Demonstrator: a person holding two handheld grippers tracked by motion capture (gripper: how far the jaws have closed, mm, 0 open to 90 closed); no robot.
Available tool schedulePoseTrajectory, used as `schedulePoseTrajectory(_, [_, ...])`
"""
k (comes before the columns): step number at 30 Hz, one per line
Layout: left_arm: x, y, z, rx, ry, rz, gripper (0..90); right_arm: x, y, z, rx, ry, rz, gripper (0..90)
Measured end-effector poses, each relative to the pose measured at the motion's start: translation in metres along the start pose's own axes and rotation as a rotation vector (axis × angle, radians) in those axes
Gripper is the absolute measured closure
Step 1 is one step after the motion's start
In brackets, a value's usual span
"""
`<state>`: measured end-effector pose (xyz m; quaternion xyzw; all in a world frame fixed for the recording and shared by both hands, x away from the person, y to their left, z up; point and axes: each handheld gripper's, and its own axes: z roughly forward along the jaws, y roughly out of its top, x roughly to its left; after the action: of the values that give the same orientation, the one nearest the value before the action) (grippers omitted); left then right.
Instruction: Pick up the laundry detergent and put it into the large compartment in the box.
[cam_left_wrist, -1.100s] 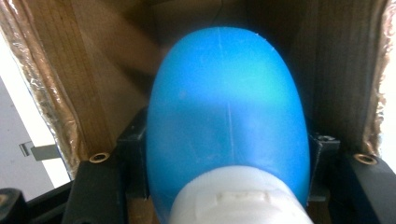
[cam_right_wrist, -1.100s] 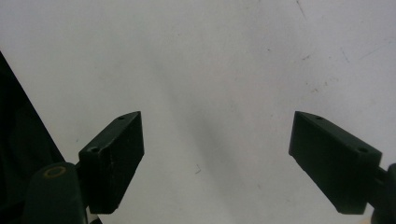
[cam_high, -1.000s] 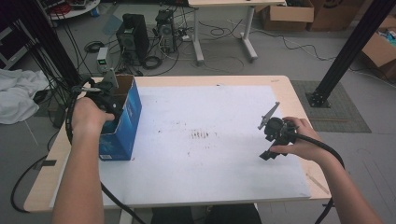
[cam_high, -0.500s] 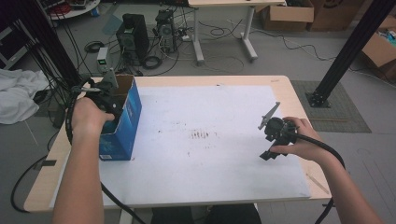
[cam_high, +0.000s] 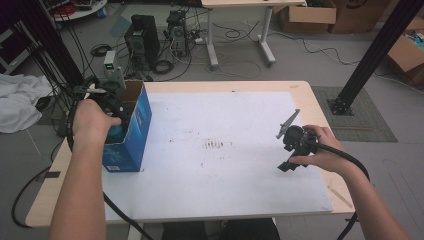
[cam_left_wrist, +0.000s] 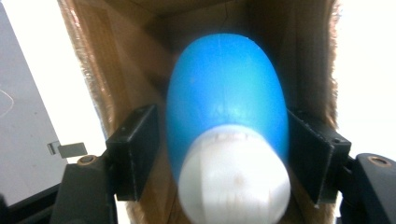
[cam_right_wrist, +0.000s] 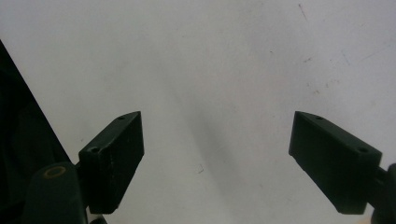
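Observation:
A blue bottle (cam_left_wrist: 226, 112) with a white cap (cam_left_wrist: 233, 177) lies inside the blue cardboard box (cam_high: 135, 132) at the table's left edge. My left gripper (cam_left_wrist: 224, 154) reaches down into that box, with the hand (cam_high: 90, 120) covering it in the high view. Its jaws have just been opening. The bottle sits between them, and a gap shows at the left pad (cam_left_wrist: 137, 154). My right gripper (cam_right_wrist: 215, 154) is open with nothing in it, held just above the white sheet (cam_high: 225, 150) at the right side of the table (cam_high: 300, 87).
The box's brown inner walls (cam_left_wrist: 107, 70) close in tightly around the left jaws. Dark smudges (cam_high: 215, 145) mark the middle of the sheet. Computer towers (cam_high: 142, 42), cables and another desk stand on the floor beyond the far edge.

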<state>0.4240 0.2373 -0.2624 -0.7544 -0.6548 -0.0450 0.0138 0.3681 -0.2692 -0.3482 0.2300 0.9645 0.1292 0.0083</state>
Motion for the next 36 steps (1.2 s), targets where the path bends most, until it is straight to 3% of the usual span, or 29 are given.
schedulePoseTrajectory(5, [-0.002, -0.002, -0.013, -0.023, 0.003, 0.032, 28.3, 0.001, 0.0, 0.0, 0.0, 0.001, -0.001, 17.9])
schedulePoseTrajectory(12, [-0.016, -0.003, -0.036, -0.061, 0.019, 0.108, 21.8, 0.002, 0.003, 0.0, -0.002, 0.001, -0.01, 17.9])
schedulePoseTrajectory(19, [-0.03, -0.004, -0.062, -0.107, 0.024, 0.167, 20.7, 0.003, 0.005, -0.006, -0.005, -0.006, -0.007, 17.9])
schedulePoseTrajectory(26, [-0.06, -0.004, -0.075, -0.146, -0.003, 0.272, 20.6, 0.004, 0.007, -0.007, -0.005, 0.001, -0.006, 17.5])
schedulePoseTrajectory(36, [-0.114, 0.002, -0.066, -0.179, -0.047, 0.44, 20.5, 0.005, 0.012, -0.008, 0.007, -0.003, -0.015, 17.5])
